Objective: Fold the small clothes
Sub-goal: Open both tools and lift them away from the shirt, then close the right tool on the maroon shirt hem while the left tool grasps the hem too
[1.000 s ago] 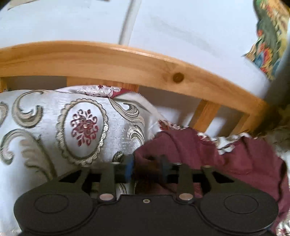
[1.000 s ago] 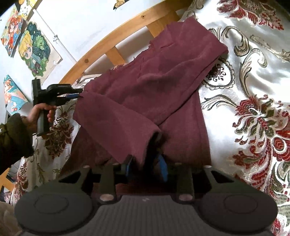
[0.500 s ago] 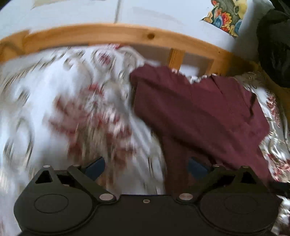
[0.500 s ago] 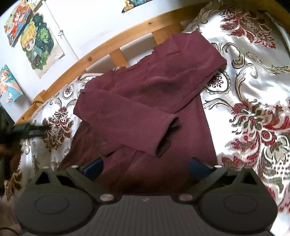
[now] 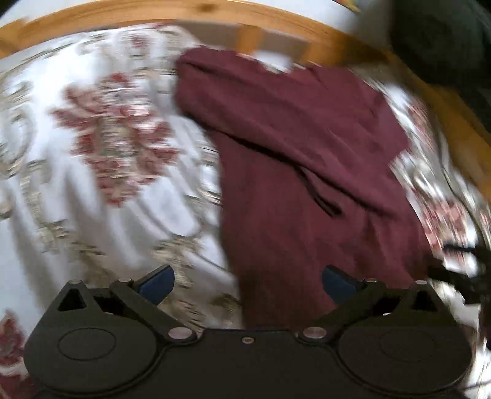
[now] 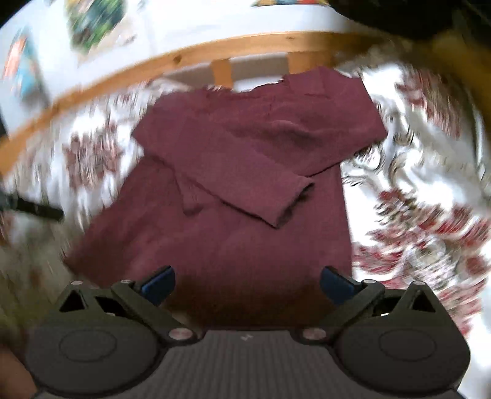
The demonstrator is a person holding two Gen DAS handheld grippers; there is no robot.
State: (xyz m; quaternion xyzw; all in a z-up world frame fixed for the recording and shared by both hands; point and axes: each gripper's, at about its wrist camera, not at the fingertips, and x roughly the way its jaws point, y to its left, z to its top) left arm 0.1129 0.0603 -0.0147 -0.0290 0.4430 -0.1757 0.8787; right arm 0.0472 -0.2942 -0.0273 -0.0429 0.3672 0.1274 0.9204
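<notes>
Right wrist view showed the maroon top (image 6: 245, 190) lying flat on the patterned bedspread (image 6: 429, 190), its collar end close against the wooden rail (image 6: 190, 58) and its hem toward the camera. Both sleeves were folded in across the chest: one sleeve (image 6: 245, 184) lay slantwise over the body, its cuff open and pointing away from the rail, near the top's right edge. The right gripper (image 6: 248, 284) hovered over the hem with its jaws spread wide, blue pads (image 6: 159, 284) apart, nothing between them but the cloth beneath, which they did not pinch. The picture was smeared, so fine folds could not be made out. Posters (image 6: 92, 24) hung on the white wall beyond the rail.

Left wrist view showed the same top (image 5: 307, 172) from its left side, running from the rail (image 5: 122, 12) down toward the camera. The left gripper (image 5: 248, 284) was likewise wide open and empty, one pad (image 5: 158, 284) over bare bedspread (image 5: 92, 172), the other over the top's edge. Whether either pad touched the fabric could not be told. A dark bundle (image 5: 445, 40) sat past the rail's far right end.
</notes>
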